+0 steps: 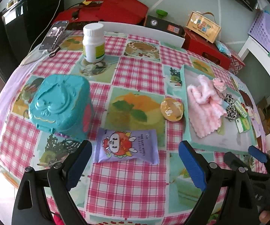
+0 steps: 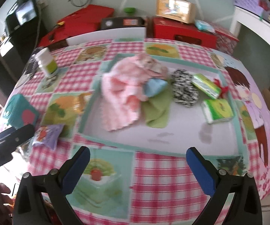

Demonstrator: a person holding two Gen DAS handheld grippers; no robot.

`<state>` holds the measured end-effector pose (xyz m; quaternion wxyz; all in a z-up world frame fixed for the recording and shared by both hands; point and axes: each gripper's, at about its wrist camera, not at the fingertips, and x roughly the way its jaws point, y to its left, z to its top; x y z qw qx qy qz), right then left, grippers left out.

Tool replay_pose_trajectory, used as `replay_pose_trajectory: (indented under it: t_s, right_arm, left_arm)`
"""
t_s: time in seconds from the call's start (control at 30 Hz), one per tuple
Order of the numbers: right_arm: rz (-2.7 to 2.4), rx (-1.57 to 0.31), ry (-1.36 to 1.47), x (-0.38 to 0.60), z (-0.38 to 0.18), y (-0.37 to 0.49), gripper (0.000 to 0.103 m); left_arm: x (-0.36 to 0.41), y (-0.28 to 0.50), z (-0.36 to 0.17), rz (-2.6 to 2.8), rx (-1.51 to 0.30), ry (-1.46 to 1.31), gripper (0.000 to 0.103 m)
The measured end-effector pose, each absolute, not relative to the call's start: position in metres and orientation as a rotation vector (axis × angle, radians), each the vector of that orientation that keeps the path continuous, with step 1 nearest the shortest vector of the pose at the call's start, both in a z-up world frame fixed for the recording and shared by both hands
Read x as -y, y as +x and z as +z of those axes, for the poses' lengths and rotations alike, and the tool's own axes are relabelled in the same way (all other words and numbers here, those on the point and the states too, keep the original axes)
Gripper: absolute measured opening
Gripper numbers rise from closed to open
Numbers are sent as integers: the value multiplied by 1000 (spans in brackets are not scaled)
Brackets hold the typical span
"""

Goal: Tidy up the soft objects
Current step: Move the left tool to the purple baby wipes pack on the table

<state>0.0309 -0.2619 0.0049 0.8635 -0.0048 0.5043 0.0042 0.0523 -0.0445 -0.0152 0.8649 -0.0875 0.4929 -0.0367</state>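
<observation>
Left tool (image 1: 135, 161) wide open, empty, straddling purple wipes pack (image 1: 126, 145) lower centre; right tool (image 2: 136, 168) wide open, empty, before tray (image 2: 90, 103).

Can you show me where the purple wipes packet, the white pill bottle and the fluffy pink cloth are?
purple wipes packet (image 1: 126, 145): left wrist view, on the printed cartoon face.
white pill bottle (image 1: 93, 42): left wrist view, on the bottle's body below the cap.
fluffy pink cloth (image 2: 122, 83): right wrist view, on the cloth's middle, inside the tray.
</observation>
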Motion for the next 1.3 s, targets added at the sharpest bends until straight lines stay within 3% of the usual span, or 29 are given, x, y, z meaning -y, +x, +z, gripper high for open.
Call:
replay_pose_trajectory:
  t_s: [0.47, 0.87, 1.3]
  right_arm:
    - [123, -1059, -39, 222, -13, 30, 103]
    - [104, -1067, -81, 233, -16, 34, 103]
    - [133, -1083, -88, 229, -25, 41, 103]
  left_arm:
    - [33, 54, -37, -53, -1105, -195, 94]
    - [11, 53, -67, 66, -1271, -296, 94]
    - [-7, 58, -75, 152, -1302, -312, 93]
